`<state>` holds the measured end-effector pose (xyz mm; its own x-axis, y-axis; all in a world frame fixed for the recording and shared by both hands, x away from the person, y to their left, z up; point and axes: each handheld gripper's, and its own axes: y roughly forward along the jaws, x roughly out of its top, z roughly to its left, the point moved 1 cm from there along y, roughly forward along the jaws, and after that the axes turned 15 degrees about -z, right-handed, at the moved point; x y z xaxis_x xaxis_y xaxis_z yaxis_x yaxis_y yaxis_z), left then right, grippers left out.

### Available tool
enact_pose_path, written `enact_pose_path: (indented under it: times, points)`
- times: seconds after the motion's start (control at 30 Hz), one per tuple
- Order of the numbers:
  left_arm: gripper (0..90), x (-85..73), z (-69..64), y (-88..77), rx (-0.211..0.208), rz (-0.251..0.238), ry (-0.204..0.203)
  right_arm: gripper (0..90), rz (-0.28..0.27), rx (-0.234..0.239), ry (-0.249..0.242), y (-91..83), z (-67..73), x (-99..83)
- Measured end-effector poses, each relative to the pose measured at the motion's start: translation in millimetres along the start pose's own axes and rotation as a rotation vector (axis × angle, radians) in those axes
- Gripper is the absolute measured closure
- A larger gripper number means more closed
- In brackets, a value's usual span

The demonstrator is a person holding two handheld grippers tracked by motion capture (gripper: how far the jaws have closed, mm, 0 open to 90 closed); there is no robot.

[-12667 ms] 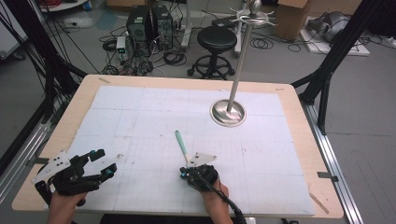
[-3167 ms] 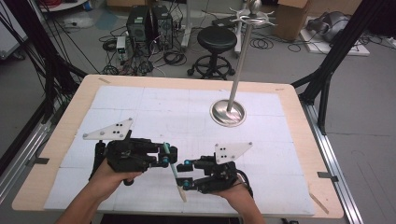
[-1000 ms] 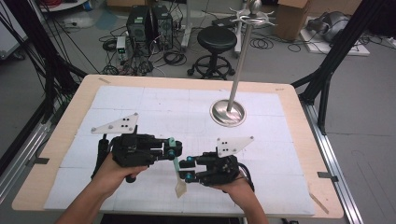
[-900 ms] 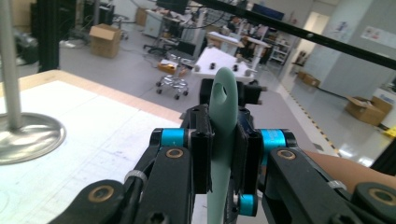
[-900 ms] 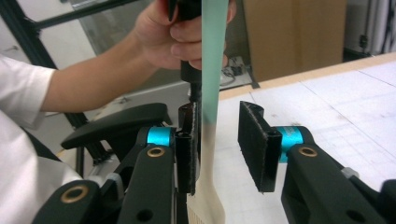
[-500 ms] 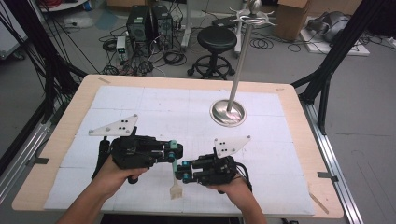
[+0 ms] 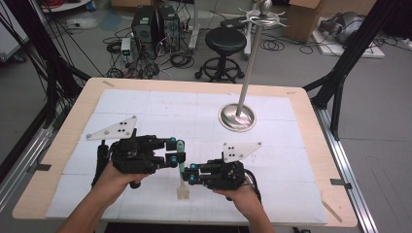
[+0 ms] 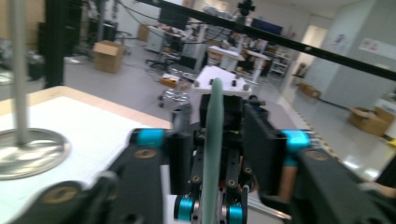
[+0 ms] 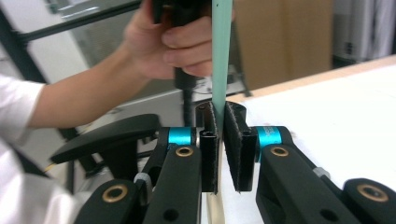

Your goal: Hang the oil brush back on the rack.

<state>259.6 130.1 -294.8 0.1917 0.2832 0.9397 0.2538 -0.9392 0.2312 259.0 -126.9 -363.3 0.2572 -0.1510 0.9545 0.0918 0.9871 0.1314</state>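
The room is bright with soft light from above. Shadows are faint. The close black jaws look blurry.

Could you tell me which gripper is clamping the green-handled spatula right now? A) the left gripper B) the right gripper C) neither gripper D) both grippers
B: the right gripper has its pads pressed on the spatula handle, while the left gripper stands open around it, its jaws having just opened.

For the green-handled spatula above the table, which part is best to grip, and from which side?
Grip the spatula on its slim green handle, about mid-length, not the wide flat blade. It hangs upright, blade down, so come in level from the side, jaws on its two flat faces, as the right gripper already clamps it. The left gripper stands open around it.
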Motion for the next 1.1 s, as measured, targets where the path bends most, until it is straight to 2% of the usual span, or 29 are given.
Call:
enact_pose_path:
  times: [0.03, 0.07, 0.13, 0.17, 0.2, 0.37, 0.43, 0.47, 0.53, 0.57, 0.67, 0.8, 0.87, 0.9, 0.93, 1.07, 1.1]
  points:
    - [45.3, 0.5, 1.0, -3.9, 0.022, -0.018, 0.018, 84.8, -0.010, -0.022, -0.005, -1.5, -1.0, 0.9]
    - [40.8, 0.9, 2.5, -9.7, 0.042, -0.032, 0.041, 84.8, -0.011, -0.045, -0.005, -3.4, -1.5, 1.9]
    - [37.6, 0.3, 4.8, -20.2, 0.077, -0.045, 0.070, 84.7, -0.020, -0.131, -0.026, -9.9, -3.5, 7.5]
    - [37.6, -0.8, 5.4, -24.3, 0.094, -0.047, 0.080, 84.7, -0.020, -0.131, -0.026, -9.9, -3.5, 7.5]
    - [36.1, -3.2, 7.0, -31.5, 0.123, -0.041, 0.106, 84.8, -0.022, -0.152, -0.028, -11.2, -3.6, 9.2]
    - [28.8, -20.7, 15.9, -58.8, 0.221, -0.015, 0.128, 84.8, -0.046, -0.261, -0.069, -18.5, -7.0, 24.9]
    - [23.5, -29.4, 19.4, -69.8, 0.258, -0.018, 0.128, 84.8, -0.051, -0.304, -0.077, -21.9, -11.1, 32.9]
    - [18.9, -34.5, 21.1, -76.0, 0.292, -0.010, 0.128, 84.8, -0.054, -0.322, -0.076, -25.5, -16.3, 39.8]
    - [18.9, -42.5, 23.3, -83.8, 0.316, 0.002, 0.128, 84.8, -0.053, -0.326, -0.077, -27.0, -18.7, 42.6]
    - [19.4, -45.1, 23.7, -86.0, 0.321, 0.007, 0.130, 84.7, -0.046, -0.337, -0.081, -31.0, -24.7, 50.2]
    - [19.9, -52.3, 24.8, -92.9, 0.332, 0.017, 0.128, 84.7, -0.051, -0.346, -0.084, -35.0, -30.8, 57.6]
    - [20.3, -55.8, 25.6, -98.8, 0.341, 0.023, 0.160, 84.8, -0.059, -0.395, -0.094, -44.3, -45.8, 77.3]
    - [20.3, -57.3, 25.8, -100.3, 0.346, 0.020, 0.171, 84.8, -0.061, -0.404, -0.097, -45.8, -47.4, 80.4]
    - [20.3, -58.1, 26.1, -101.1, 0.347, 0.018, 0.174, 84.8, -0.067, -0.419, -0.105, -49.6, -51.7, 89.2]
    - [20.3, -59.0, 26.4, -101.7, 0.350, 0.017, 0.176, 84.8, -0.067, -0.419, -0.105, -49.6, -51.7, 89.2]
    - [20.3, -61.7, 26.3, -100.8, 0.349, 0.030, 0.177, 84.7, -0.066, -0.424, -0.119, -62.3, -61.1, 114.9]
    - [20.3, -61.8, 26.3, -100.6, 0.349, 0.034, 0.178, 84.7, -0.066, -0.424, -0.119, -62.3, -61.1, 114.9]
